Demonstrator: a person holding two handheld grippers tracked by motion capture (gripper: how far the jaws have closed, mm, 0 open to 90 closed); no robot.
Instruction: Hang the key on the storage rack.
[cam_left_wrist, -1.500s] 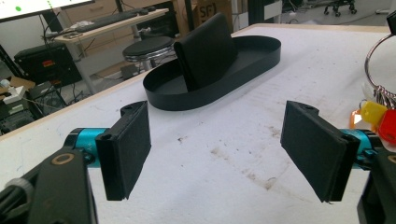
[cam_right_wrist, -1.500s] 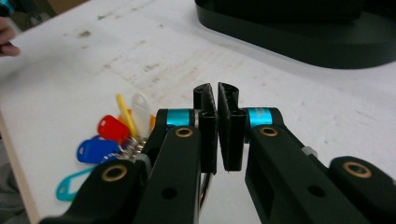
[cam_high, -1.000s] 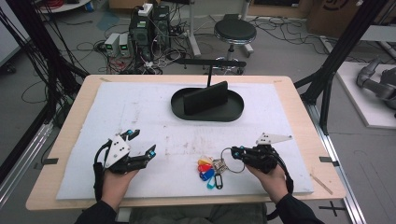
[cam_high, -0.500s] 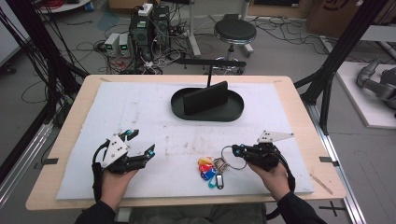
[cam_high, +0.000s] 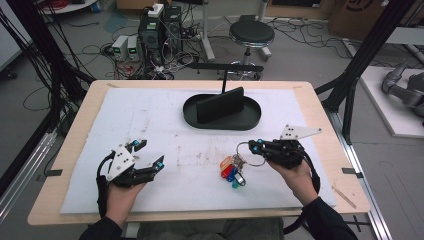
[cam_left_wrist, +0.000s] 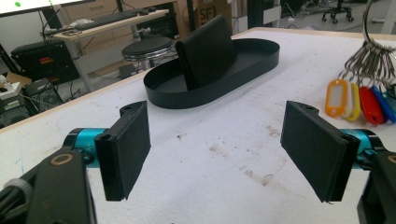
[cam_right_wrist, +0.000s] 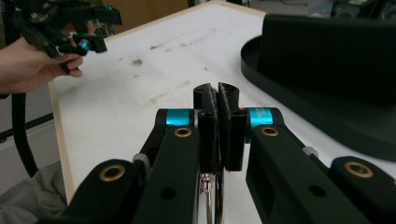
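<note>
**Key ring pinched at the table's near edge**

My right gripper (cam_high: 257, 146) is clamped on the metal key ring (cam_high: 248, 153), its bunch of coloured tags (cam_high: 231, 170) resting on the white mat (cam_high: 165, 125). My left gripper (cam_high: 149, 154) hovers well apart, its 2 jaws spread wide. The black oval tray (cam_high: 222, 116) sits beyond.

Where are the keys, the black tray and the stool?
keys (cam_high: 231, 171), high view, on the coloured tags.
tray (cam_high: 252, 119), high view, on its right rim.
stool (cam_high: 251, 34), high view, on the seat.
</note>
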